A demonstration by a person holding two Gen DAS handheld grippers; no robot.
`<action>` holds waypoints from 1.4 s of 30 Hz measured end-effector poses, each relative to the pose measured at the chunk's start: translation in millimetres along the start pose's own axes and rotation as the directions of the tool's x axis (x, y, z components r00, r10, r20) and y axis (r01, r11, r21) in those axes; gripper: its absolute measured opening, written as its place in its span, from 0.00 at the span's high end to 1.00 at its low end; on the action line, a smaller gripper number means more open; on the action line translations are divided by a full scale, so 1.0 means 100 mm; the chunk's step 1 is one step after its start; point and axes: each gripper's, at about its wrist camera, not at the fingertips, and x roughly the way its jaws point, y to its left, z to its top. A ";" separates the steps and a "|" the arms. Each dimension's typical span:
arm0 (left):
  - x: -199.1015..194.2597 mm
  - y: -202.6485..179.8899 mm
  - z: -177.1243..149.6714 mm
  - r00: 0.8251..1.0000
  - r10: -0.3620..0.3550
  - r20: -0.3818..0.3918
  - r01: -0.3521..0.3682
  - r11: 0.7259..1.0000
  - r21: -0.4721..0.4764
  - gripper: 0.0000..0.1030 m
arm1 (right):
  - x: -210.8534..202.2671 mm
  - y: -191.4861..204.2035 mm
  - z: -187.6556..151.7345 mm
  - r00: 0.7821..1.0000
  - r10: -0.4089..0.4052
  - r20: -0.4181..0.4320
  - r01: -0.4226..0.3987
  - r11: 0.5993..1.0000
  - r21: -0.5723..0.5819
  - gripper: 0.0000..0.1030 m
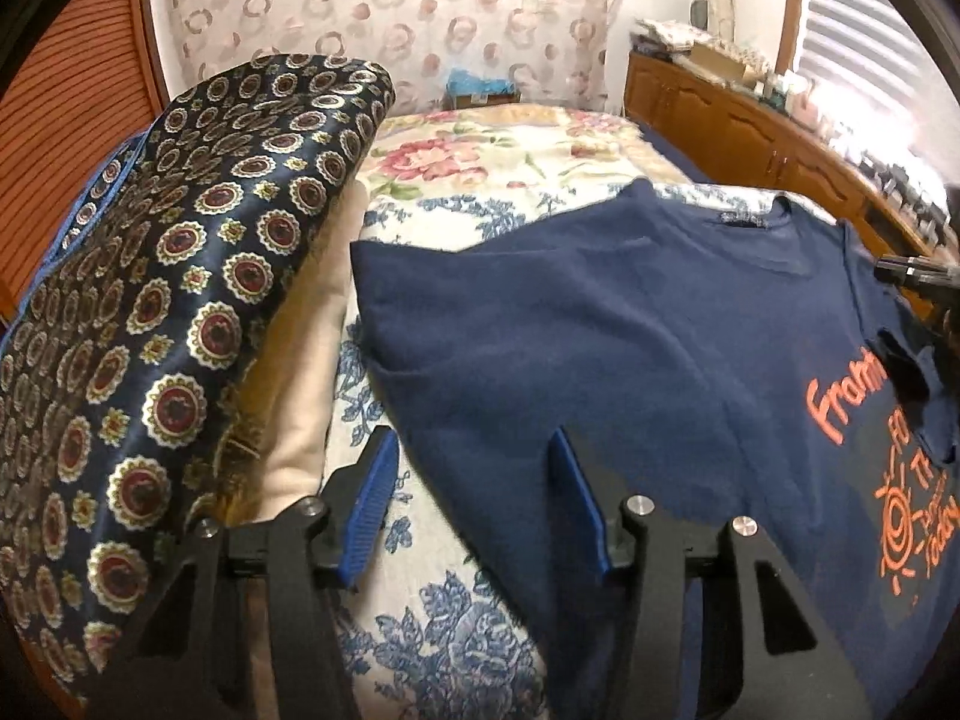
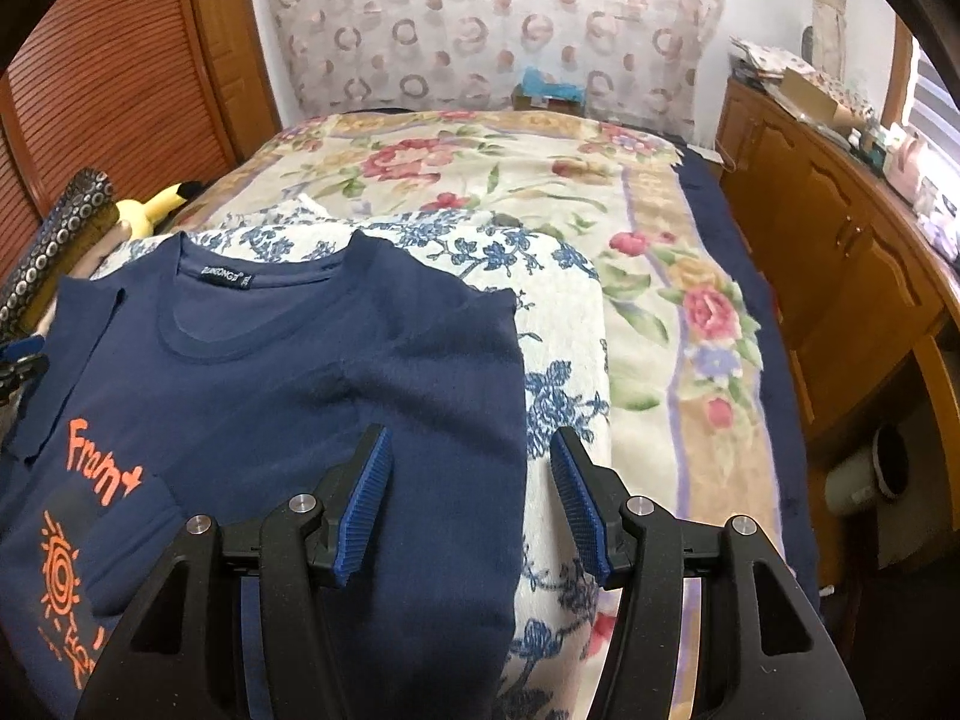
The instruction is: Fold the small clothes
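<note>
Closest in, the left claw (image 1: pixel 474 468) sits wide open with nothing between its blue pads, straddling the left edge of the navy T-shirt (image 1: pixel 600 324): one finger hangs over the blue-flowered white blanket (image 1: pixel 444 630), the other over the navy cloth. Over in the right wrist view, the right claw (image 2: pixel 471 468) is just as wide open and empty, poised across the shirt's right edge, its left finger above the fabric and its right finger above the blanket.

The T-shirt lies spread flat, front up, on that blanket on the bed. Its orange lettering and sun print (image 2: pixel 90 516) sit toward the hem. Both sleeves look folded inward over the body. The collar and neck label (image 2: pixel 225 282) lie on the far side.

Left of the shirt, a tall stack of bedding rises, topped by a dark medallion-patterned cover (image 1: pixel 156 324). A yellow plush toy (image 2: pixel 153 207) peeks out behind it.

Farther back, a rose-patterned blanket (image 2: pixel 540 180) covers the rest of the bed. A wooden cabinet (image 2: pixel 840 276) runs along the right, its top crowded with clutter. A sheer ring-patterned curtain (image 2: pixel 480 30) hangs at the back, and slatted wooden doors (image 2: pixel 114 78) close off the left.
</note>
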 end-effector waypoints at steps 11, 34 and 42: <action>0.06 0.03 0.07 1.000 -0.024 0.006 0.024 0.999 -0.039 0.48 | 0.07 -0.02 -0.04 1.000 0.018 0.019 -0.018 1.000 0.005 0.42; 0.14 0.12 0.19 0.998 -0.053 0.038 0.057 0.993 -0.102 0.68 | 0.07 -0.03 -0.04 1.000 0.018 0.021 -0.018 1.000 0.003 0.41; 0.04 0.04 0.22 0.992 -0.098 0.079 0.103 0.992 -0.067 0.98 | 0.07 -0.03 -0.04 0.999 0.024 0.021 -0.024 1.000 -0.018 0.44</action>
